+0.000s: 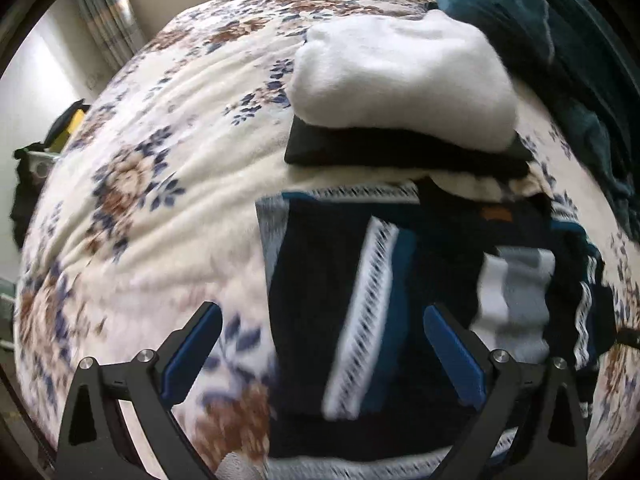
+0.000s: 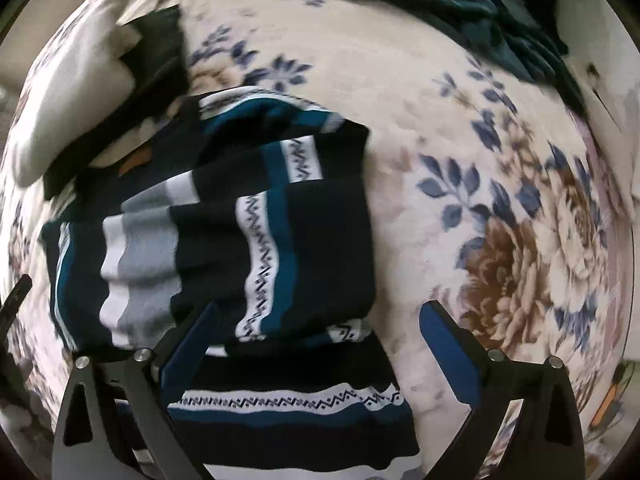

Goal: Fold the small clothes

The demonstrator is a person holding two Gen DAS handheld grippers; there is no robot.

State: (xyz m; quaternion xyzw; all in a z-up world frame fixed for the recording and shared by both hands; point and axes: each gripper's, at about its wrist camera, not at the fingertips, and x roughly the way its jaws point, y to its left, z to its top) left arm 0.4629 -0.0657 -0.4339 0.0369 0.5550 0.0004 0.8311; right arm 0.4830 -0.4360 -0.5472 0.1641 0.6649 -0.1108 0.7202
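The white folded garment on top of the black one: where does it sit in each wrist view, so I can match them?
Left wrist view: white folded garment lies upper centre-right, on the black folded piece, beyond the striped sweater.
Right wrist view: it sits at the upper left edge, partly cropped.
Shared landmark: the striped sweater, just in front of both stacks.

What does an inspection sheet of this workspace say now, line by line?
Surface: floral bedspread, wrinkled.
Job's things: striped knit sweater, partly folded, flat on the bedspread; white folded garment stacked on a black folded garment behind it.
Clutter: teal blanket bunched at the bed's far edge.
Grippers: left gripper open above the sweater; right gripper open, nothing gripped.
Cables: nothing seen.
Surroundings: curtain, pale wall.
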